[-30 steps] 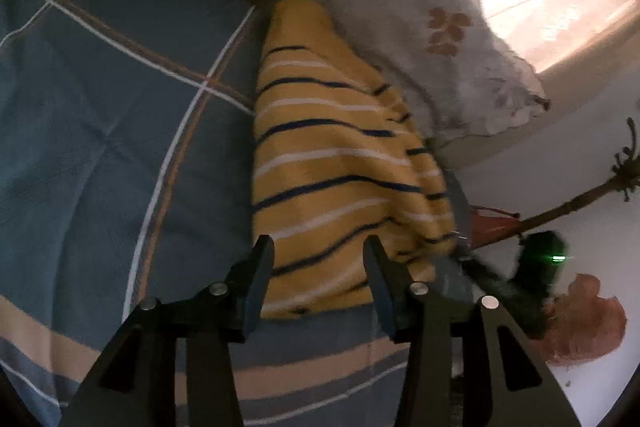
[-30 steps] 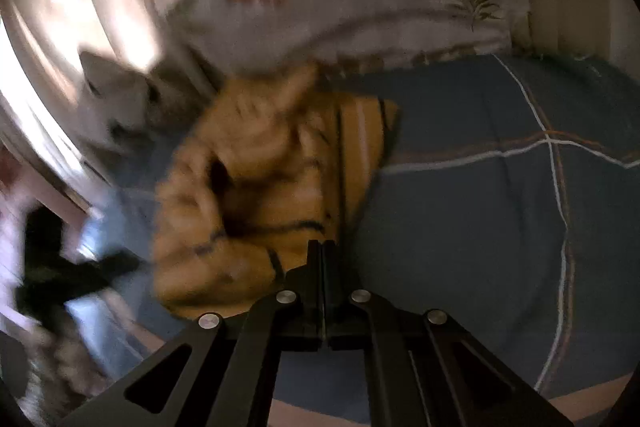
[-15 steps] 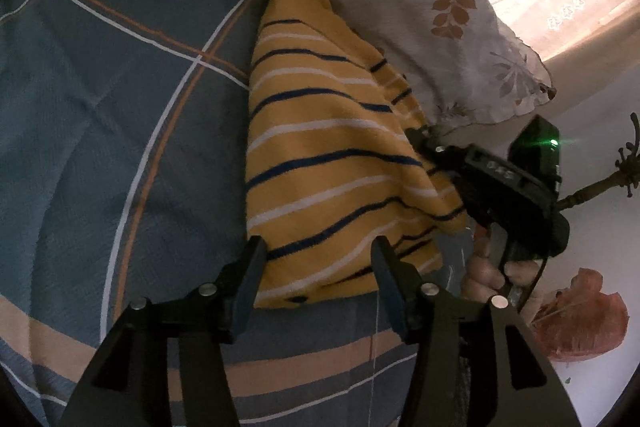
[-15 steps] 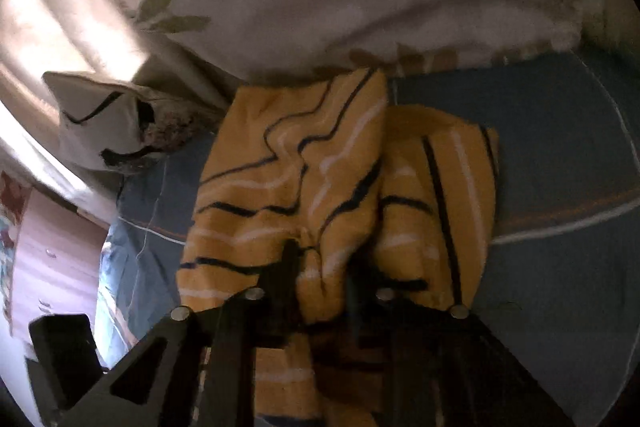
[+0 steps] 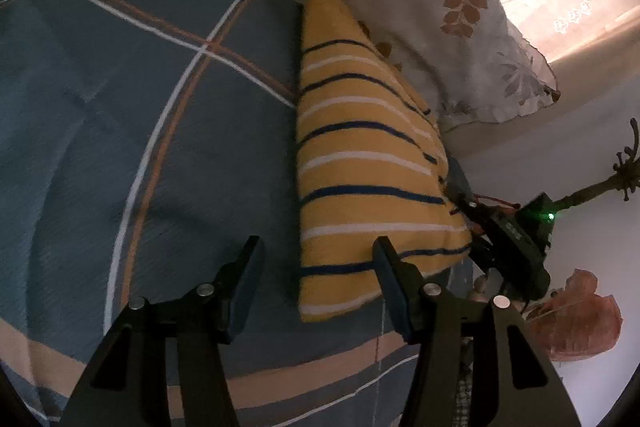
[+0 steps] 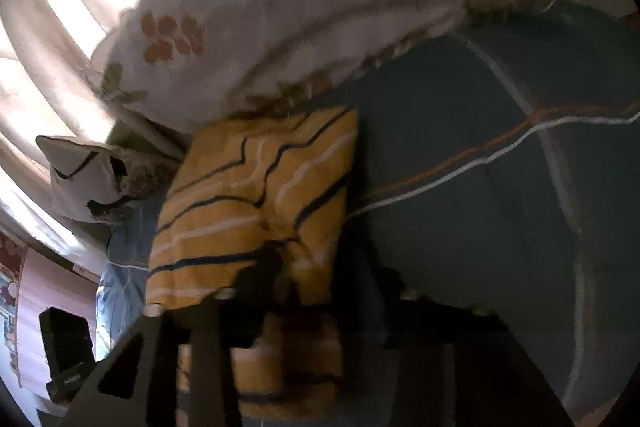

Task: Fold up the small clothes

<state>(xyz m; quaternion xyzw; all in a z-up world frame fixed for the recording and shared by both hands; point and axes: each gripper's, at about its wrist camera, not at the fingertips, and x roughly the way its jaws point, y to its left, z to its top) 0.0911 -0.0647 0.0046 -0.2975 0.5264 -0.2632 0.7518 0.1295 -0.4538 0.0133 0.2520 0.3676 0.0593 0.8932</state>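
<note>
A yellow garment (image 5: 360, 167) with navy and white stripes lies folded on the blue plaid bedspread (image 5: 120, 107), its far end against a floral pillow (image 5: 440, 27). My left gripper (image 5: 316, 267) is open and hovers over the garment's near corner without pressing on it. In the right wrist view the same garment (image 6: 248, 195) lies just ahead of my right gripper (image 6: 324, 275). Its jaws are opening, with the garment's near edge loose between them. The right gripper's body (image 5: 512, 239), with a green light, shows at the garment's right edge.
The floral pillow (image 6: 280, 27) and a bright curtain (image 6: 48, 47) stand behind the garment. A small white and grey cushion (image 6: 84, 179) sits at its left. The bed's edge runs along the right, with a reddish-brown object (image 5: 576, 315) beyond it.
The right gripper went from shut to open and let go of the garment's folded part, which now lies flat. It drew back toward the garment's right edge. The left jaws widened slightly.
</note>
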